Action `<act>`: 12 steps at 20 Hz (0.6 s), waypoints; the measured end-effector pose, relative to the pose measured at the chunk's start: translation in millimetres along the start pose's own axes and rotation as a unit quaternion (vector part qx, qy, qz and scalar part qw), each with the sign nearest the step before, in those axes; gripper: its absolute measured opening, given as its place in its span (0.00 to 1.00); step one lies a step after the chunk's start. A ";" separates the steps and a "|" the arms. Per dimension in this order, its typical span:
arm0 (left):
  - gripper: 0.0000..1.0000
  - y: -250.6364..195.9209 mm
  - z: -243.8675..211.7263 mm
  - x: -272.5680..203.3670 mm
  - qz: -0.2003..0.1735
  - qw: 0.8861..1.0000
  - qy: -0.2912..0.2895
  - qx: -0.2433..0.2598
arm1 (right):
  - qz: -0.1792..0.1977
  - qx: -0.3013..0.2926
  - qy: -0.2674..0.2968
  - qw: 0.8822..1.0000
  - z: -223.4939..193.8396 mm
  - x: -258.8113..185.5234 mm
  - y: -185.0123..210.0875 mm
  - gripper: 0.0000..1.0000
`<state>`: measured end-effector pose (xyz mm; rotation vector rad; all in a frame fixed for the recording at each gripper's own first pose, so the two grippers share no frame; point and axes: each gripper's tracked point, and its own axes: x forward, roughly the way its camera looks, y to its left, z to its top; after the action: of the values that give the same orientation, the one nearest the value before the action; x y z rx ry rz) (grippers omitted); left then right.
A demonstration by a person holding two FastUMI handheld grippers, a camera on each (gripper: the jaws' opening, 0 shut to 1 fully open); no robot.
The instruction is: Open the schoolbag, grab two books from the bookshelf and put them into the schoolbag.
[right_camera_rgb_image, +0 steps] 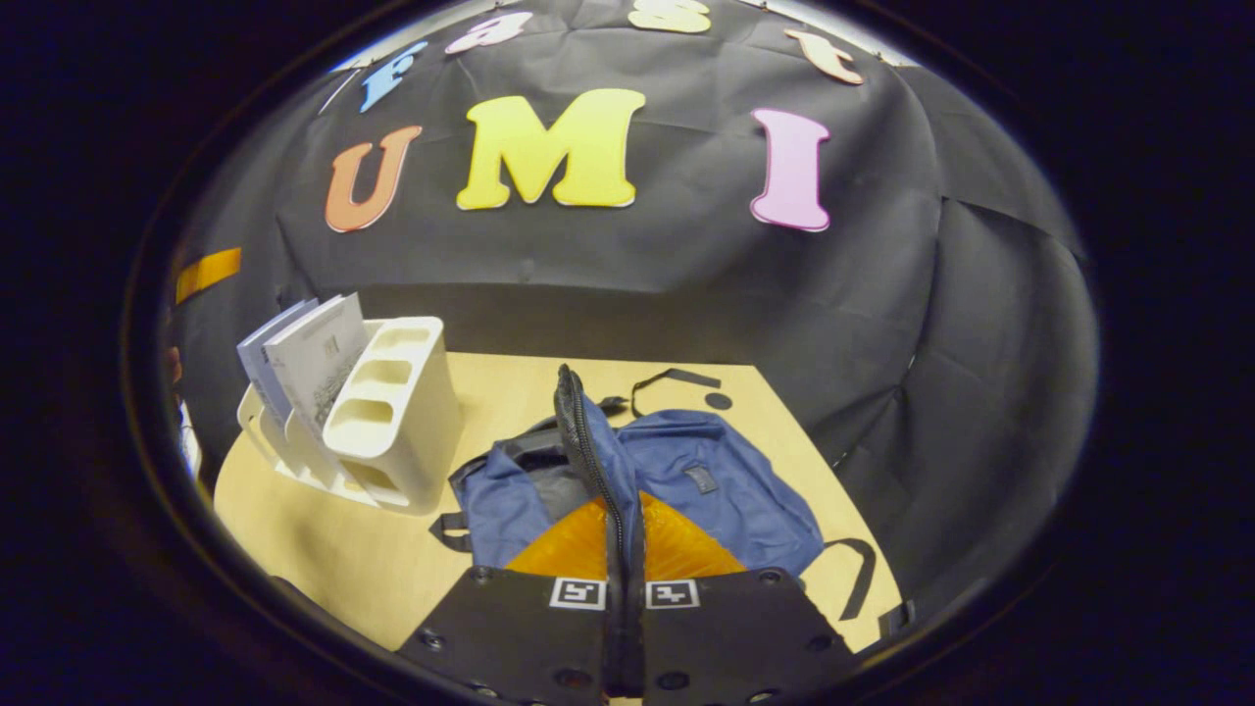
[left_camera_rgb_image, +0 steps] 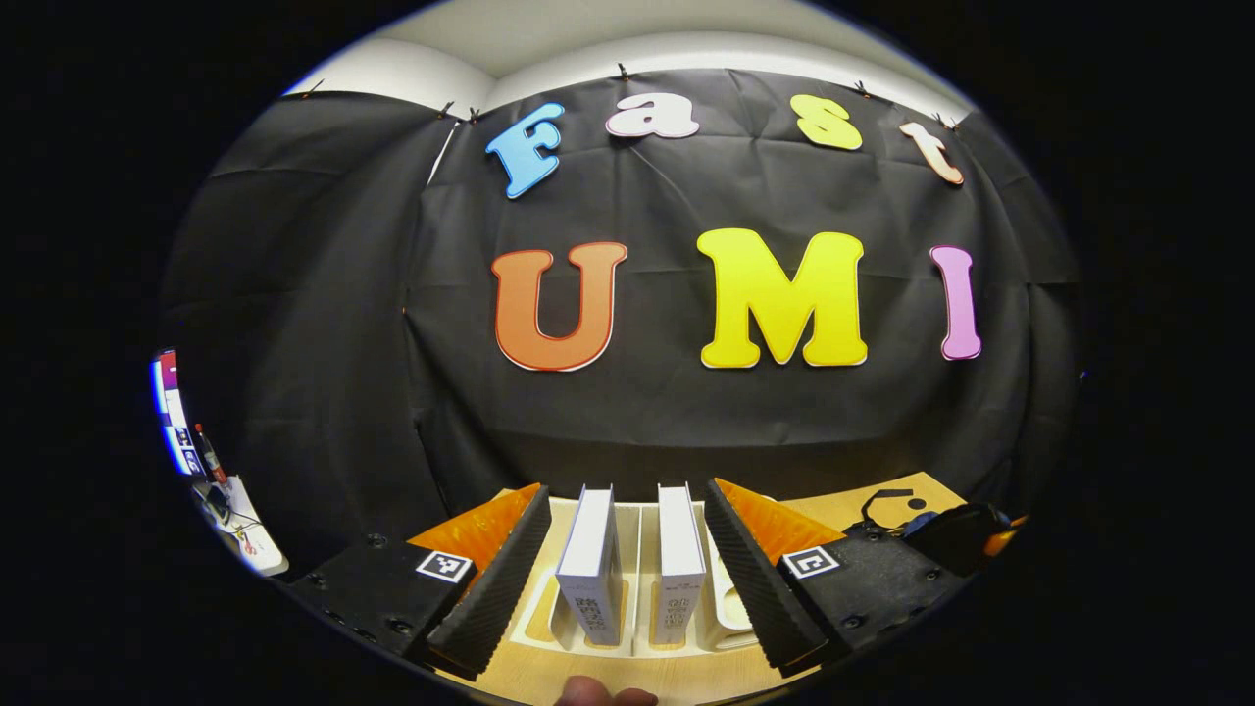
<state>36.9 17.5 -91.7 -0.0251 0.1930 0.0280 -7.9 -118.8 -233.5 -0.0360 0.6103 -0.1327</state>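
Left gripper (left_camera_rgb_image: 620, 574): jaws spread wide, holding nothing. The two fingers flank both books without touching either one, as far as the left gripper view shows.

Right gripper (right_camera_rgb_image: 624, 549): jaws closed down to a narrow slit, both fingers pressed on a raised fold of the schoolbag (right_camera_rgb_image: 726, 485) along its zipper edge (right_camera_rgb_image: 588, 441). The pinched flap stands upright between the fingers and lifts clear of the rest of the bag.

Books, count two. In the left gripper view the left book (left_camera_rgb_image: 591, 564) and the right book (left_camera_rgb_image: 680, 561) stand upright, spines toward the camera, in neighbouring slots of the white bookshelf (left_camera_rgb_image: 638, 534). In the right gripper view the same pair leans slightly in the rack at the left of the table.

Bookshelf, count one: white plastic, several slotted compartments, standing on the table (right_camera_rgb_image: 324, 549), just beside the schoolbag's left side.

Schoolbag, count one: blue, lying flat on the table right of the bookshelf, dark lining visible at the mouth beside the lifted flap. Black straps (right_camera_rgb_image: 672, 378) trail out behind it and at its right.

A fingertip (left_camera_rgb_image: 603, 694) shows at the bottom edge of the left gripper view.
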 end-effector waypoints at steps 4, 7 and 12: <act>0.99 -3.7 -8.2 1.2 -0.001 1.000 0.021 -0.003 | -0.004 0.002 -0.010 1.000 21.3 -0.8 -27.8 0.00; 0.99 -0.5 -13.2 -0.2 0.006 0.999 0.035 0.000 | -0.004 0.008 -0.011 1.000 29.5 -0.5 -43.2 0.00; 0.99 1.4 -27.6 2.7 -0.006 0.997 0.079 0.014 | -0.004 0.001 -0.014 1.000 39.9 1.5 -71.4 0.02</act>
<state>34.3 18.1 -119.3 0.0002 0.3523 0.0109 8.1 -190.0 -196.5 -0.0379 0.5829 -0.1409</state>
